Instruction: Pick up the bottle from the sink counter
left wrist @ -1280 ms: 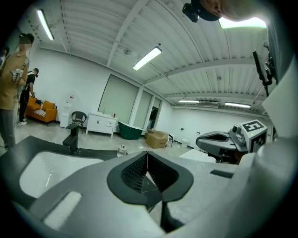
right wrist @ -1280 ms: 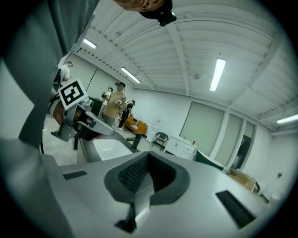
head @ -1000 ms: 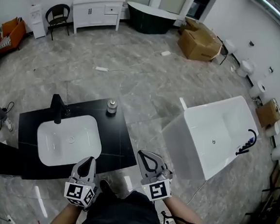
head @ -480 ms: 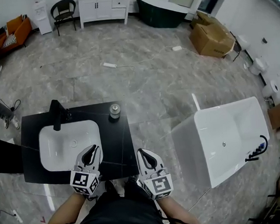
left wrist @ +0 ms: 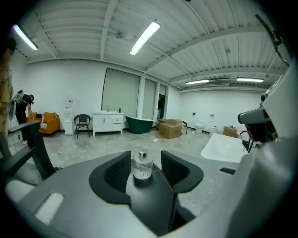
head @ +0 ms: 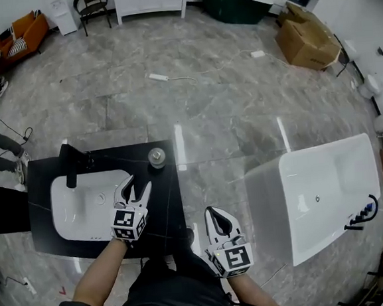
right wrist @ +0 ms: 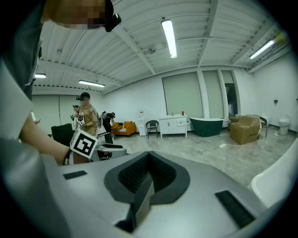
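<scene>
Your left gripper (head: 136,185), jaws just opening with nothing between them, faces the bottle (head: 156,157) at the counter's (head: 168,207) far right corner; grasping and lifting remain.

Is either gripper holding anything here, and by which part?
Nothing is held. The left gripper has just been opening its jaws, nothing between them; the bottle stands ahead, untouched. The right gripper is shut, empty.

Left hand-held gripper (head: 138,185) freshly opening, empty; right hand-held gripper (head: 215,214) seemingly closed.
</scene>
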The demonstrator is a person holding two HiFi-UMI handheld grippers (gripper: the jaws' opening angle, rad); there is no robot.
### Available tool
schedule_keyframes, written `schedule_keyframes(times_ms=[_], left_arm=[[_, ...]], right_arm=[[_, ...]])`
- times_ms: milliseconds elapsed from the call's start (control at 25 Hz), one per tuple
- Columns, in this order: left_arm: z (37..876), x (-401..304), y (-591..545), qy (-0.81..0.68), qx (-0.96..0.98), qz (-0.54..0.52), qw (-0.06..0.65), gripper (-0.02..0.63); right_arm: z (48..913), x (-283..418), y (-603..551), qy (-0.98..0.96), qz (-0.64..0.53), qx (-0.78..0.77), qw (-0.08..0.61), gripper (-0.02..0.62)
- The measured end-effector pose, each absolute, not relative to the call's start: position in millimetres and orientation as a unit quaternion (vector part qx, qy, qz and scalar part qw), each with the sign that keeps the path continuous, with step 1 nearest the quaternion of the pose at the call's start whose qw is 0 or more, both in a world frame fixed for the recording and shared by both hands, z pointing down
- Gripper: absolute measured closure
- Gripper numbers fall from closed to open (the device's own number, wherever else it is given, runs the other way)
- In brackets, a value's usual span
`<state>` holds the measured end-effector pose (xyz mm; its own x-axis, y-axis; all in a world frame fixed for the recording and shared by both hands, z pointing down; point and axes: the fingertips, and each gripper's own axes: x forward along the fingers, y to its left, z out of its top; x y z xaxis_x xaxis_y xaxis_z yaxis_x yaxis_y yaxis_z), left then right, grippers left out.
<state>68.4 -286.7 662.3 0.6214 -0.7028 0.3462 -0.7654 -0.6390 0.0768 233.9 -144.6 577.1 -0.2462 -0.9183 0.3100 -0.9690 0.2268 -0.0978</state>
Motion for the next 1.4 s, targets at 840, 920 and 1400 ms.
schedule_keyframes(times_ms=[840,920,1400], left_arm=[[773.6,137.2,-374.7,-0.386,0.893,0.197,0.124,0.255],[773.2,140.4,-378.0,-0.388,0.893,0.195,0.122,0.255],[766.1,133.4,-375.6,-0.392,0.888,0.216,0.108,0.272]], right_arm=[[631.9,269.9,-145.9,-0.739,0.215,0.629,0.108,0.600],[631.8,271.0,-144.6,-0.737,0.218,0.631,0.107,0.600],[633.8,263.6,-136.4,-0.737,0.226,0.629,0.099,0.600]])
